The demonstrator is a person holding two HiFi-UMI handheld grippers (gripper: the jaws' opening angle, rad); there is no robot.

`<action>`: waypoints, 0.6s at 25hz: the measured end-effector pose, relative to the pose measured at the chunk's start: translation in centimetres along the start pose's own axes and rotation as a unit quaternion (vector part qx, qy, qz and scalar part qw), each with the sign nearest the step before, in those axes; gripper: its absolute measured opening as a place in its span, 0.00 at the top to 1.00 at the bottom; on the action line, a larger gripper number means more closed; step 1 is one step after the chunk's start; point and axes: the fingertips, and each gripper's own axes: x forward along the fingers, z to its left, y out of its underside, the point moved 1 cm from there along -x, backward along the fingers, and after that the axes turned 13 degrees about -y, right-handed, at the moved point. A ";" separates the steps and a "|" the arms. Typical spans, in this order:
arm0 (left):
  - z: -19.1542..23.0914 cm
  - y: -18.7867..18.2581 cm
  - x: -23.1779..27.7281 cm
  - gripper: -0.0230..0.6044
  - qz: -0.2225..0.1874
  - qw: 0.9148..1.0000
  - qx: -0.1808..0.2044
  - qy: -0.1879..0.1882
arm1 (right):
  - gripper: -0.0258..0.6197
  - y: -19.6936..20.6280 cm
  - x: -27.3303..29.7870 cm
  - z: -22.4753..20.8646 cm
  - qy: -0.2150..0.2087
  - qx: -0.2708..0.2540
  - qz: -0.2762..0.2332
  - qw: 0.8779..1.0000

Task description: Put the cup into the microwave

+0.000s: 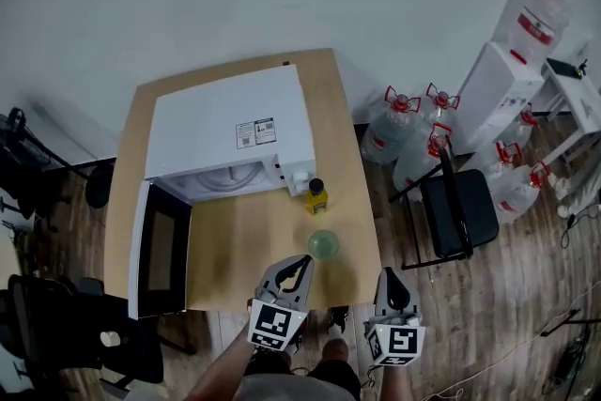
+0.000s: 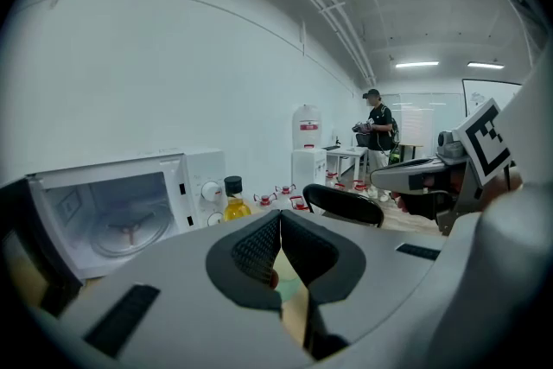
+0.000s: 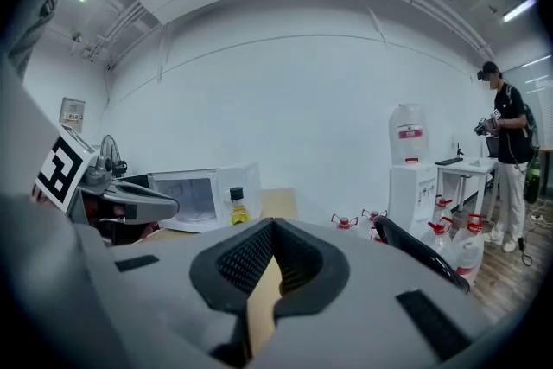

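A translucent green cup [image 1: 323, 244] stands on the wooden table [image 1: 242, 258], near its front edge and in front of the white microwave [image 1: 230, 127]. The microwave's door [image 1: 158, 249] hangs open to the left, and the glass turntable shows inside [image 2: 121, 220]. My left gripper [image 1: 302, 262] is shut and empty, its tips just short of the cup on the near side. A pale green patch of the cup [image 2: 290, 288] shows in the gap behind the shut jaws of my left gripper [image 2: 278, 219]. My right gripper [image 1: 392, 277] hovers off the table's front right corner, shut and empty [image 3: 271, 225].
A yellow oil bottle [image 1: 316, 195] with a black cap stands by the microwave's control panel. Water jugs [image 1: 402, 129], a black chair [image 1: 458, 211] and a water dispenser [image 1: 490, 89] fill the floor at the right. Another black chair [image 1: 56, 324] is at the left. A person [image 3: 510, 160] stands far off.
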 end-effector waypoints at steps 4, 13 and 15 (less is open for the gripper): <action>-0.1 1.6 1.5 0.93 0.025 0.999 -0.009 -0.022 | 0.93 1.3 2.1 -0.6 -0.031 0.005 0.017 0.999; -0.6 4.7 4.1 0.92 0.066 0.996 -0.028 -0.057 | 0.93 4.1 4.4 -2.1 -0.071 0.014 0.052 0.996; -0.7 5.0 4.5 0.92 0.068 0.995 -0.031 -0.063 | 0.93 4.6 4.8 -2.5 -0.077 0.016 0.057 0.995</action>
